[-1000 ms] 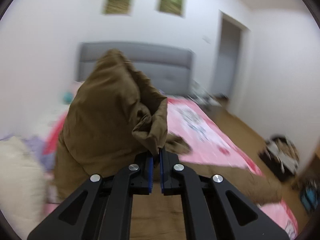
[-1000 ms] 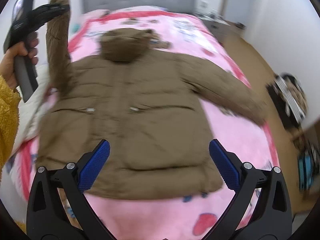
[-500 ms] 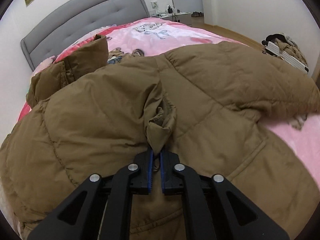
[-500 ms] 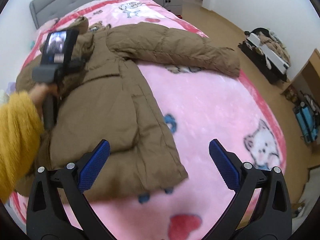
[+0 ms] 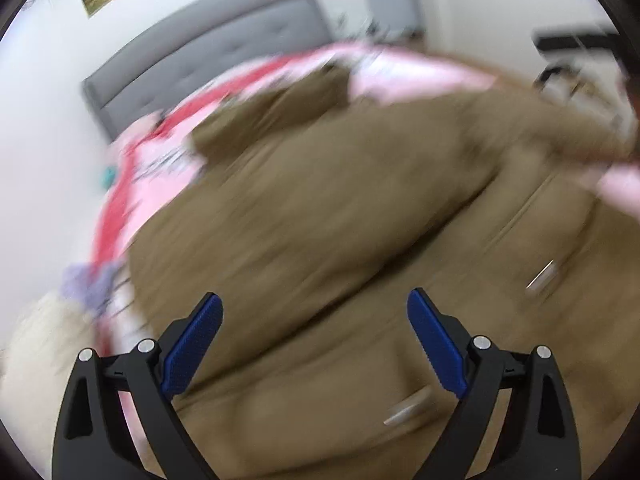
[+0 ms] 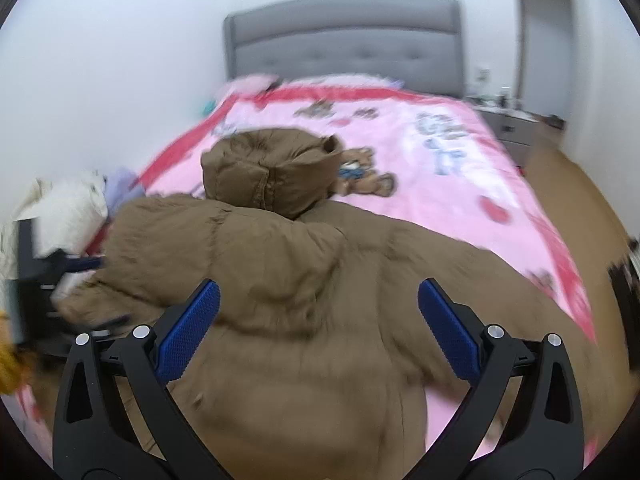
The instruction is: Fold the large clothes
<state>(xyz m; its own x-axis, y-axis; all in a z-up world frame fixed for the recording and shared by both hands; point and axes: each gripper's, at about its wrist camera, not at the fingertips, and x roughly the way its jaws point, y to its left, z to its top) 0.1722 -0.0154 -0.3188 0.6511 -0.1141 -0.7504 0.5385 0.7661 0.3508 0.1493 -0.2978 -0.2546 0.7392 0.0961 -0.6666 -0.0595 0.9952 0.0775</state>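
A large brown padded jacket [image 6: 304,280] lies spread on the pink bedspread [image 6: 440,152], its hood [image 6: 272,168] toward the headboard. One sleeve lies folded across the body, as the blurred left wrist view [image 5: 320,208] shows. My left gripper [image 5: 314,340] is open and empty just above the jacket's body. It also shows at the left edge of the right wrist view [image 6: 60,276]. My right gripper [image 6: 318,324] is open and empty, hovering over the jacket's middle.
A grey padded headboard [image 6: 344,40] stands against the far wall. A white and lilac pile of laundry [image 6: 68,200] lies at the bed's left edge. A bedside cabinet [image 6: 508,124] and wood floor [image 6: 568,188] are to the right.
My left gripper has opened and let go of the sleeve it carried across the jacket. My right gripper has swung left, over the jacket's middle, still open.
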